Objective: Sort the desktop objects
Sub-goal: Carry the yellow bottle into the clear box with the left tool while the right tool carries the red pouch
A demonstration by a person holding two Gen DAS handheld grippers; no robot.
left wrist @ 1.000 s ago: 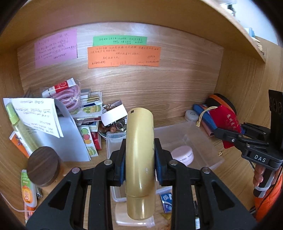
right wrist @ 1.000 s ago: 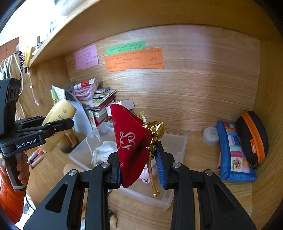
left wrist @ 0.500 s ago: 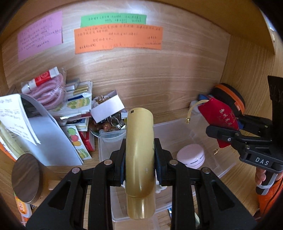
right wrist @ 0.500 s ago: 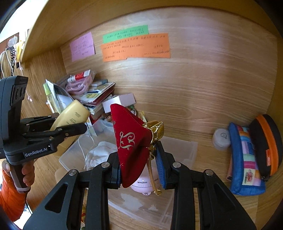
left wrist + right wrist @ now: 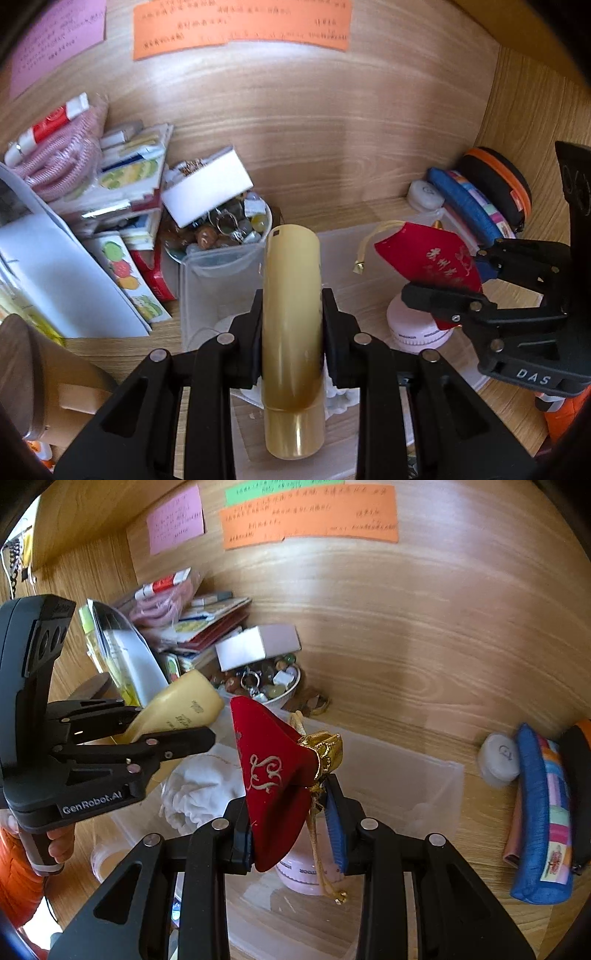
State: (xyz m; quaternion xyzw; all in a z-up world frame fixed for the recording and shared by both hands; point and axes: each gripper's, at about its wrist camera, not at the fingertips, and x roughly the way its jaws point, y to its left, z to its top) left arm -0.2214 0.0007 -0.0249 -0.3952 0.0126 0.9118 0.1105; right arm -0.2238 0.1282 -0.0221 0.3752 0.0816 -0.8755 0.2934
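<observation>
My left gripper [image 5: 291,310] is shut on a gold-yellow tube [image 5: 291,332] and holds it over the clear plastic bin [image 5: 218,280]. It also shows in the right wrist view [image 5: 177,716], above white cloth [image 5: 199,794] in the bin. My right gripper [image 5: 291,816] is shut on a red pouch with gold cord [image 5: 273,782], held over the bin [image 5: 406,775] above a pink jar [image 5: 299,875]. In the left wrist view the pouch [image 5: 428,258] hangs above the same jar [image 5: 417,328].
A bowl of beads and rings [image 5: 218,229] with a white box [image 5: 207,192] on it stands behind the bin. Stacked booklets [image 5: 125,177] and papers lie at left, a blue pencil case [image 5: 543,812], a black-orange case [image 5: 495,188] and a small white round tin [image 5: 498,760] at right. Notes [image 5: 310,517] hang on the back wall.
Both grippers have moved forward and down into the shelf, closer over the bin, each still holding its object. The two grippers are nearer each other.
</observation>
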